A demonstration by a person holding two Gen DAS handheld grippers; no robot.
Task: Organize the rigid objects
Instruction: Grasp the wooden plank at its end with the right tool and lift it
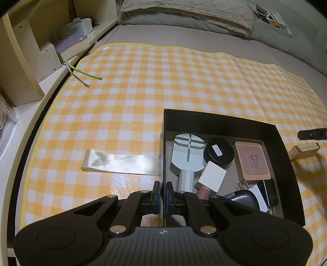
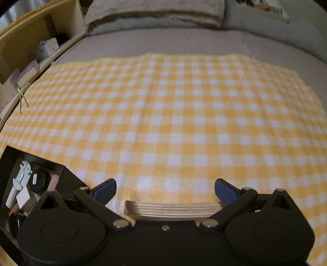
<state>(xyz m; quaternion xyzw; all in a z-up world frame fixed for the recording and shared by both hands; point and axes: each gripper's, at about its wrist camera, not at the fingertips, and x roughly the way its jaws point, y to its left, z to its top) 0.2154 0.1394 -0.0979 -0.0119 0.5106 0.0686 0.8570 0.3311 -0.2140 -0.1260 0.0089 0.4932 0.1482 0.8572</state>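
A black open box [image 1: 224,122] lies on the yellow gingham cloth [image 1: 163,81]. It holds a grey watch-link tool [image 1: 187,155], a black round tin [image 1: 218,152], a pinkish flat case [image 1: 253,161], a white cube [image 1: 212,176] and a black charger [image 1: 269,194]. My left gripper [image 1: 162,189] is shut on the box's left wall. A plywood block [image 2: 173,208] lies on the cloth right of the box [image 2: 67,180]. My right gripper [image 2: 165,182] stands open astride the block, its blue pads [image 2: 104,190] apart from it. The left wrist view shows the block [image 1: 304,150] too.
A clear plastic sleeve [image 1: 120,161] lies flat left of the box. Green and white strips [image 1: 85,74] hang over the cloth's left edge from a wooden shelf unit [image 1: 30,61]. Pillows [image 1: 184,10] and grey bedding lie beyond the cloth.
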